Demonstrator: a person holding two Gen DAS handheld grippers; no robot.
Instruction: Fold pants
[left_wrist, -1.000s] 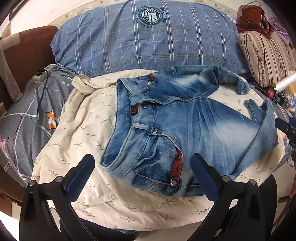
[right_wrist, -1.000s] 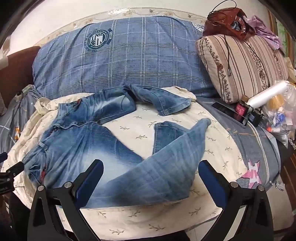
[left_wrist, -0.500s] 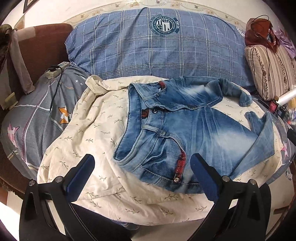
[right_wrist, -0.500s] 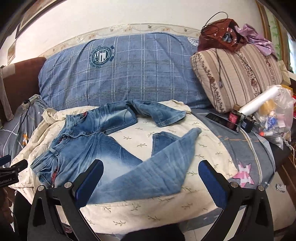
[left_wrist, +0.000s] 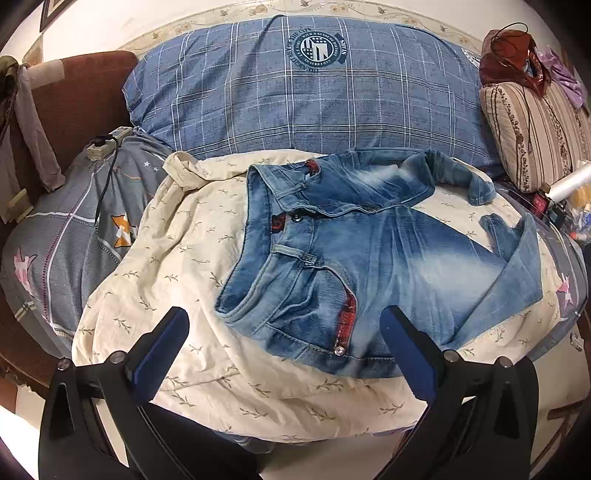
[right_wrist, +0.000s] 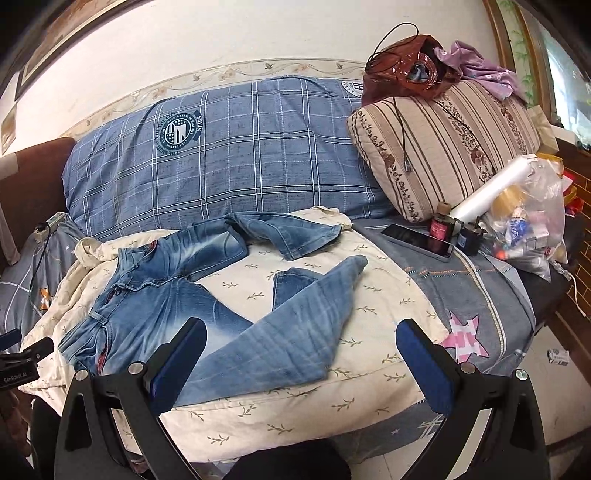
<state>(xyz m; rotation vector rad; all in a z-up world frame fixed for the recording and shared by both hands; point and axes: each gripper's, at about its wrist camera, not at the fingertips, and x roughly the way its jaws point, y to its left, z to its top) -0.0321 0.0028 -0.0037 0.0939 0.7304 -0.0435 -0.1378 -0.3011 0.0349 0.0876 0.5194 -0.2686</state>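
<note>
Two grippers are held open and empty off the front edge of the bed, and neither touches the jeans (left_wrist: 369, 266). The left gripper (left_wrist: 284, 343) is aimed at the waistband (left_wrist: 240, 280), which lies toward the left end of the cream quilt (left_wrist: 155, 266). The right gripper (right_wrist: 301, 354) is aimed at the near leg (right_wrist: 288, 332), whose lower part is doubled back toward the front edge of the quilt. The far leg (right_wrist: 291, 236) is bent along the back edge, against the blue plaid pillow (right_wrist: 229, 162).

The garment is judged to be unfolded, with the legs splayed apart. Before any fold is made, the legs are best straightened and brought together. The near leg is to be pinched at its hem (right_wrist: 291, 280) by the right gripper and drawn out flat; the waistband is to be pinned or pinched at its near corner by the left gripper so that the seat is not dragged. Denim is stiff and heavy, so a full bite on a seam or hem is advised. The loose quilt beneath may be caught with the cloth; only denim should be taken between the pads. The phone (right_wrist: 417, 242) and bottles (right_wrist: 441, 225) at the right end of the bed are to be kept clear of any sweep.

Compared with the earlier frames, both cameras are seen to have drawn back and risen: more of the wall, pillow and bed edge is shown, and the jeans appear smaller. The jeans themselves are unchanged in pose.
</note>
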